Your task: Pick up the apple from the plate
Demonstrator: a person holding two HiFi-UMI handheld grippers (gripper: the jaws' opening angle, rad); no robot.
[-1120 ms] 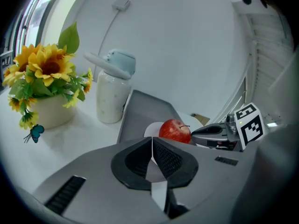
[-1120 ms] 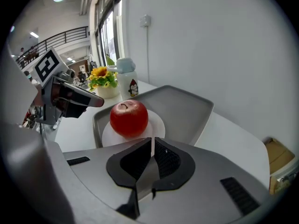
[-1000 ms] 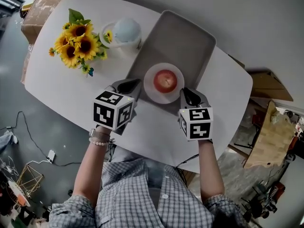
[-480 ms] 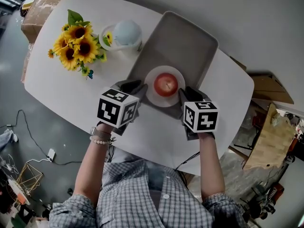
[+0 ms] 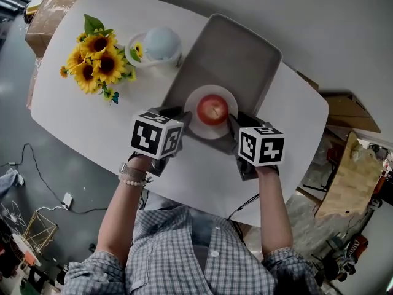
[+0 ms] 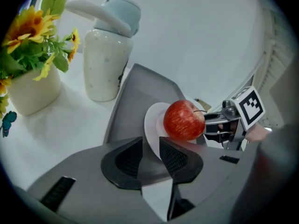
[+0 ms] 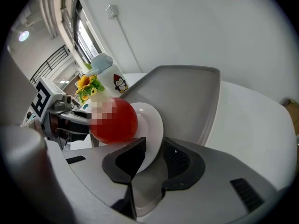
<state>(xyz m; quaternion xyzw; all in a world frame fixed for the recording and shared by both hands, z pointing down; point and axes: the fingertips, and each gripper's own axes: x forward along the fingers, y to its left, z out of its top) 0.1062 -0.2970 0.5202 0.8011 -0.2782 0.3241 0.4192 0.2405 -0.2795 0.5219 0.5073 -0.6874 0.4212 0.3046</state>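
Nudged forward over the last second, both tools: left gripper now up against the left rim of the plate, right gripper against its right rim, both marker cubes higher in the head view than before. On the left, closed down to a narrow slot, with the plate's white edge caught between the dark ribbed pads. Same on the right, with the rim running down into the gap between the pads. Resting in the middle of that plate, stem end up: the apple, red, between the two sets of tips and touched by neither. Under the plate, the near end of a grey tray, itself lying across a white oval table. Further back, just beside the tray's left edge, a white bottle with a pale blue cap. Left of the bottle, sunflowers in a white pot. At the table's far left corner, a cardboard box. On the left wrist, a bead bracelet, with checked shirt sleeves rolled at the elbows.
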